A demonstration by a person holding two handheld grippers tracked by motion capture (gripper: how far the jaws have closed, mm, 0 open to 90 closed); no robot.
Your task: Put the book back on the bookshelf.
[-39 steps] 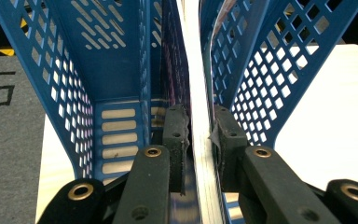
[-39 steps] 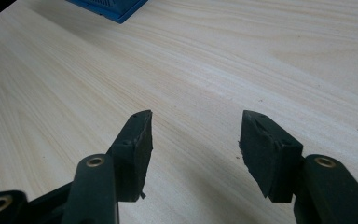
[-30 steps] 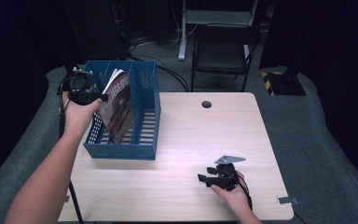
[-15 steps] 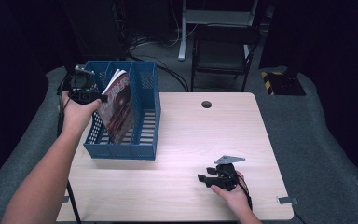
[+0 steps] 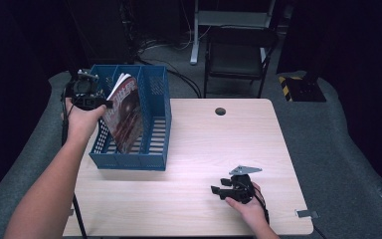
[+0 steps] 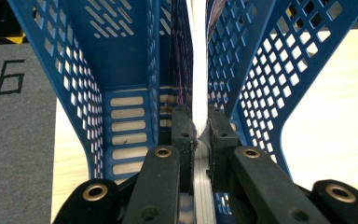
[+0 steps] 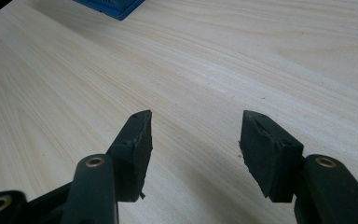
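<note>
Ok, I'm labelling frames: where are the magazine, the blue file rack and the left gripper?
magazine (image 5: 125, 119), high view, front cover.
blue file rack (image 5: 129, 162), high view, near wall.
left gripper (image 6: 202, 128), left gripper view, between fingertips.

Dark room, grey floor (image 5: 358, 149), black chair (image 5: 238, 52)

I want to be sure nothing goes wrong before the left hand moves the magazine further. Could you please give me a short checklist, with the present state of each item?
1. Grip: the left gripper has its jaws shut on the edge of the magazine. Ok.
2. Position: the magazine stands tilted inside the blue rack, between its dividers. Ok.
3. Seating: whether the lower edge of the magazine rests on the rack floor. Cannot tell.
4. Rack: it stands flat on the table, near the left edge. Ok.
5. Other hand: the right gripper is open and holds nothing, low over the table, far from the rack. Ok.
</note>
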